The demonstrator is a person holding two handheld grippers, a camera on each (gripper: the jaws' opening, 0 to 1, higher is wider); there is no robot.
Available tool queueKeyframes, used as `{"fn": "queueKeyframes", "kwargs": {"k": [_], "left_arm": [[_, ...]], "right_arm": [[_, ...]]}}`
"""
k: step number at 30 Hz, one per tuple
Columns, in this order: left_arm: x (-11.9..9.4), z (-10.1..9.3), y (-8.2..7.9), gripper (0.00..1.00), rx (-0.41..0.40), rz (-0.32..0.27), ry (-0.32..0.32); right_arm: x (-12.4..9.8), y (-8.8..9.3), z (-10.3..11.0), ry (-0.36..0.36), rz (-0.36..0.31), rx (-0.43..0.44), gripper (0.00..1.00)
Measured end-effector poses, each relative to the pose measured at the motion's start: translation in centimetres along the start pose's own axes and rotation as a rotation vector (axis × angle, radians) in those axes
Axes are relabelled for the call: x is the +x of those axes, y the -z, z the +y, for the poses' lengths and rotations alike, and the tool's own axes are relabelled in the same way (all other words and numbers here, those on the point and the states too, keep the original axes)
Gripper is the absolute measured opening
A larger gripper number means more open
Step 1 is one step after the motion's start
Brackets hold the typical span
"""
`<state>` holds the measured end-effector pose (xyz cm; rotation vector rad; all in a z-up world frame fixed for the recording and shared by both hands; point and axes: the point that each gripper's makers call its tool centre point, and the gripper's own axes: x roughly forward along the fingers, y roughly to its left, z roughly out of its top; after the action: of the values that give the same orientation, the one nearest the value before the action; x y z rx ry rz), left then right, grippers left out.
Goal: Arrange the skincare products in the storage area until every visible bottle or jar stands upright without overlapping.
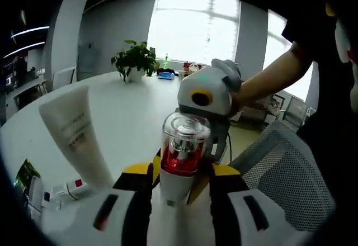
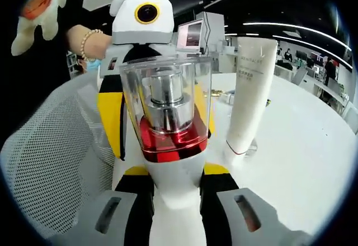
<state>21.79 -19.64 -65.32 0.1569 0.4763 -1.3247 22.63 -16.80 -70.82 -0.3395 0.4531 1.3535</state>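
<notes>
A white bottle (image 1: 184,140) with a clear cap and a red collar is held upright above the white table (image 1: 128,117). My left gripper (image 1: 182,170) is shut on its white body from one side. My right gripper (image 2: 176,170) is shut on the same bottle (image 2: 168,106) from the opposite side. Each gripper faces the other across the bottle: the right gripper (image 1: 187,145) rises behind it in the left gripper view, and the left gripper (image 2: 156,117) does so in the right gripper view. A white tube (image 1: 72,134) (image 2: 251,89) stands cap-down on the table.
A grey mesh chair (image 1: 279,168) (image 2: 50,162) is close beside the grippers. A potted plant (image 1: 134,58) and small items (image 1: 168,75) stand at the table's far edge by the window. A power strip (image 1: 67,190) lies near the tube. A person's forearm (image 1: 268,78) reaches in.
</notes>
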Motion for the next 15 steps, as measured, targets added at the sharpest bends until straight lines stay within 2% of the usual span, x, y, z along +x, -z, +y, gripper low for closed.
{"fn": "queueKeyframes", "kwargs": {"k": [6, 15], "left_arm": [[-1.0, 0.6, 0.9, 0.41, -0.033, 0.004, -0.045], [-3.1, 1.8, 2.6, 0.49, -0.111, 0.003, -0.142]], "right_arm": [[0.1, -0.2, -1.2, -0.002, -0.003, -0.003, 0.3], [-0.2, 0.1, -4.5, -0.015, 0.005, -0.018, 0.31]]}}
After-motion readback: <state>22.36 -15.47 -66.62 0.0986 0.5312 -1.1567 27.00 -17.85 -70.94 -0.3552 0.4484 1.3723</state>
